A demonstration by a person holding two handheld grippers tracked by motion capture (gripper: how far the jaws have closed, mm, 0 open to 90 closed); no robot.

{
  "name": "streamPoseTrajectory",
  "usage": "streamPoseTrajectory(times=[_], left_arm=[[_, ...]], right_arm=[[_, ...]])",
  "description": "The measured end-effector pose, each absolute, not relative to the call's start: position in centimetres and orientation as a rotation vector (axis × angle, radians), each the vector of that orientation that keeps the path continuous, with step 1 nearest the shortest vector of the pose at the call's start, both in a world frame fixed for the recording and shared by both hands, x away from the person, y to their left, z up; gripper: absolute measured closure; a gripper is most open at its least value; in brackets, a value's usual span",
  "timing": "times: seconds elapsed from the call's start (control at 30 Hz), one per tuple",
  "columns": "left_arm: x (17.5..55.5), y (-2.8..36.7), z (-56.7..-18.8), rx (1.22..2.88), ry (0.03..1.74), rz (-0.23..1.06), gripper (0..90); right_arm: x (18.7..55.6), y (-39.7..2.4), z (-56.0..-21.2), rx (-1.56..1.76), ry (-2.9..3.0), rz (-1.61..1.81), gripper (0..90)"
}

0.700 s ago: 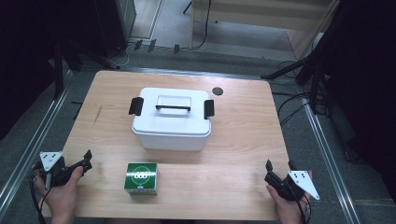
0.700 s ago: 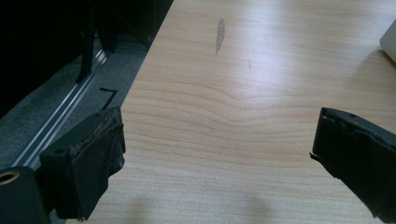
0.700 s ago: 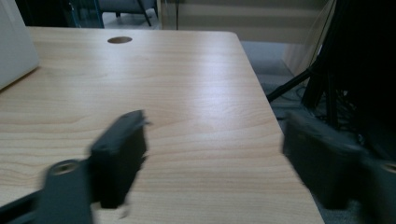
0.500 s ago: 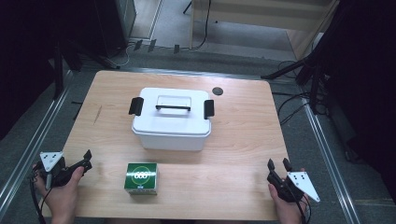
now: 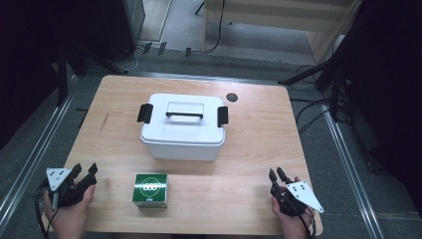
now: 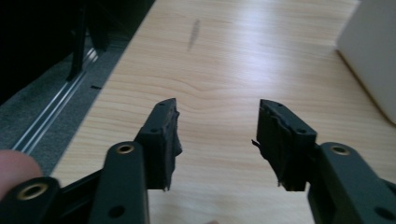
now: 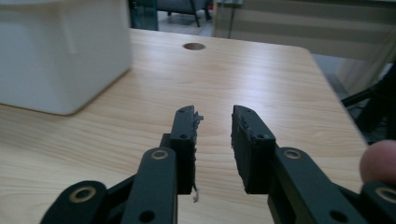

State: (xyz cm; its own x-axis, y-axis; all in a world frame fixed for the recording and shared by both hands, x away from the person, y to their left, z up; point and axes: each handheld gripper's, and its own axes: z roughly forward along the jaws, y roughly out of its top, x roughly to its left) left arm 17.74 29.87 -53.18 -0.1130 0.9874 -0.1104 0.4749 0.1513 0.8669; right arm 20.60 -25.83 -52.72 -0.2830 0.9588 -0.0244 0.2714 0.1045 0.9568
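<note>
Both hands rest low at the table's near edge, left gripper and right gripper flanking the green box, jaws apart, empty.

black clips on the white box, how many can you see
2. One black clip sits on the left end of the white box's lid, the other clip on the right end. The far side is hidden, so more could be there.

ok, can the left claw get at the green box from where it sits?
Probably yes. The left claw rests near the table's front-left edge with its jaws apart and nothing between them. The green box stands just beside it on bare table, and the white container sits farther back, out of the path.
</note>
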Motion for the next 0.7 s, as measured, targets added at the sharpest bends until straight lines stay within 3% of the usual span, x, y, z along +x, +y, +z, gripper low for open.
streamPoseTrajectory(times=[0.13,0.4,0.7], left_arm=[[16.8,27.7,-53.0,1.481,1.640,0.799,64.8],[15.6,25.2,-53.5,1.543,1.549,0.644,72.1],[15.1,23.9,-53.4,1.593,1.521,0.617,80.0]], right_arm=[[20.0,-22.6,-52.6,1.206,1.752,1.297,73.5],[19.1,-17.2,-53.0,1.094,1.901,1.343,72.5],[18.2,-12.5,-53.5,1.039,2.032,1.412,73.2]])
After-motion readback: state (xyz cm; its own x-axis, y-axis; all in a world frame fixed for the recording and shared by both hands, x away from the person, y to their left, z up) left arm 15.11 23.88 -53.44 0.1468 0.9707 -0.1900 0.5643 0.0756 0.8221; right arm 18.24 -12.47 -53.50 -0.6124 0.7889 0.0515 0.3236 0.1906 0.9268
